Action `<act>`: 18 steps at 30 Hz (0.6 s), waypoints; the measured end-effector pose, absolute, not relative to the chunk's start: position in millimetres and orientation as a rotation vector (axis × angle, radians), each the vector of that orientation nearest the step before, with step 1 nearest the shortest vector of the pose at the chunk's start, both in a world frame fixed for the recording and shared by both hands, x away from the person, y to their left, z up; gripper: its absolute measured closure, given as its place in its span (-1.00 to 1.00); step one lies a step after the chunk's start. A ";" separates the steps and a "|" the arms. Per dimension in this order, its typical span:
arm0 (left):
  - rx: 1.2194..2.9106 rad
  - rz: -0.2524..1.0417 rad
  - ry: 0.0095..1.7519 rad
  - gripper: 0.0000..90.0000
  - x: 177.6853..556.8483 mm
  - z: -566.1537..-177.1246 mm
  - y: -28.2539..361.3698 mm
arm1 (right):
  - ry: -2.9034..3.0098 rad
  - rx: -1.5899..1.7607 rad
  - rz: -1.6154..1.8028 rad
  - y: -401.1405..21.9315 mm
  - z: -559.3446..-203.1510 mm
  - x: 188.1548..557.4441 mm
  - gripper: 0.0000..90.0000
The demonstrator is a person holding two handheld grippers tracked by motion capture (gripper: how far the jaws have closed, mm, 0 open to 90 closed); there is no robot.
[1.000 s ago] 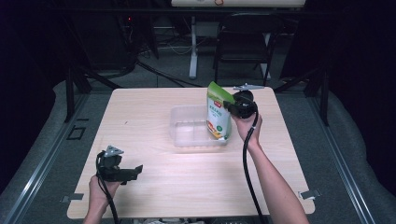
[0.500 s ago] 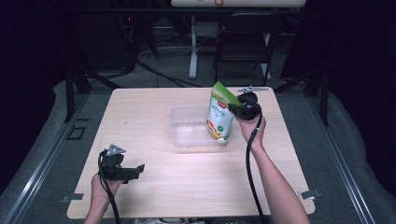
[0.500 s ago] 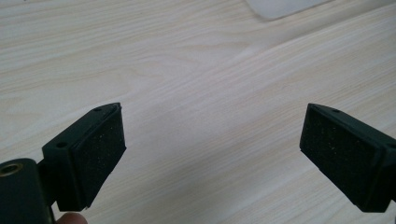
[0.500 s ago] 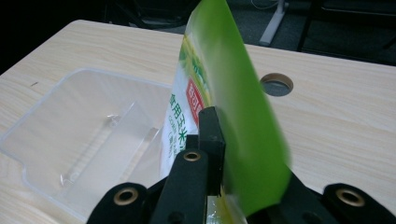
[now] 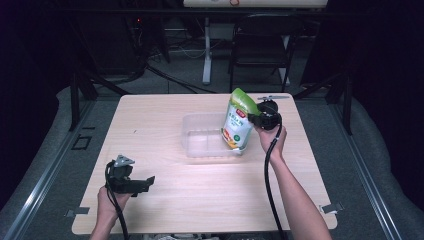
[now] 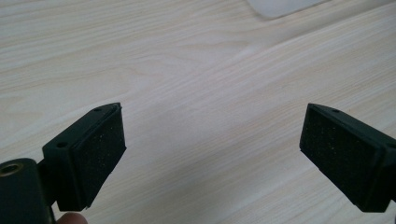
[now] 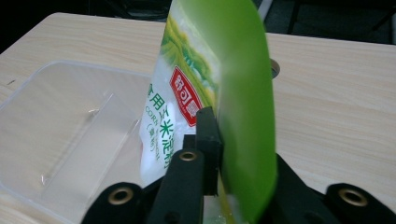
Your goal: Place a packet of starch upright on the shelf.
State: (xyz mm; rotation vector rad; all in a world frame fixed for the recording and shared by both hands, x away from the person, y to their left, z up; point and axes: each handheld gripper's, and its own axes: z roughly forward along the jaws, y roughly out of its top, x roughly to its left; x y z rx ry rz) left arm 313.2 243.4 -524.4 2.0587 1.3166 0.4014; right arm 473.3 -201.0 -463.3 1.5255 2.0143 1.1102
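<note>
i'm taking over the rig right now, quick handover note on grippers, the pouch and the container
Right gripper: shut on the green-and-white pouch, gripping its upper part, held nearly upright.
Left gripper: open, holding nothing, low over the near left of the table.
Pouch: its bottom edge is at the right end of the clear plastic container; whether it rests on the floor of it I cannot tell.
Done: pouch picked up and brought to the container.
Left: probably lower or lay the pouch fully inside, then open the right gripper.
</note>
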 end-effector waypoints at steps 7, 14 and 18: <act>2.058 0.403 1.321 -0.85 312.6 -523.9 243.9 | 2.031 1.487 1.146 -206.2 -455.5 468.8 0.46; 2.057 0.402 1.318 -0.85 312.7 -524.2 243.4 | 2.058 1.435 1.160 -217.0 -443.2 459.8 -0.10; 2.056 0.395 1.318 -0.85 312.9 -524.6 243.4 | 2.073 1.419 1.175 -224.2 -435.0 451.7 -0.36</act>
